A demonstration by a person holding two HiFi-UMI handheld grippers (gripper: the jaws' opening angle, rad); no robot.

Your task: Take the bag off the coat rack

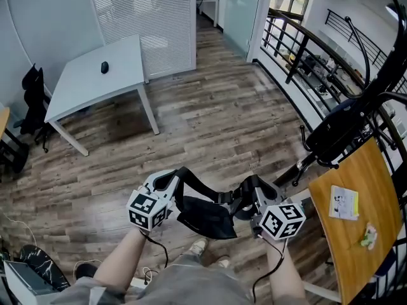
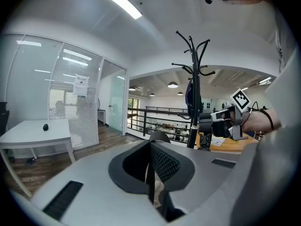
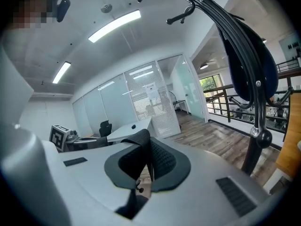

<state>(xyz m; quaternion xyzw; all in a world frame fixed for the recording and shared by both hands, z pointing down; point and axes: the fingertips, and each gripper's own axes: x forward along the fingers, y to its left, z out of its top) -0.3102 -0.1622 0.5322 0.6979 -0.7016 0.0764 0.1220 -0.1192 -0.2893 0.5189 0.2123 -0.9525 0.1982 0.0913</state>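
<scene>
Left gripper (image 1: 177, 180) and right gripper (image 1: 245, 196) are each pinching a strap (image 1: 198, 188) of the black bag (image 1: 206, 220) hanging between them, well apart from the coat rack (image 1: 356, 116).

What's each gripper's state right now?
Left gripper: jaws shut on the bag strap.
Right gripper: jaws shut on the bag strap too; the bag hangs between them.

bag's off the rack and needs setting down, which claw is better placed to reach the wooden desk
Probably right. Both claws are shut on the bag, but the right claw is nearer the wooden desk; the left claw is on the bag's far side.
</scene>
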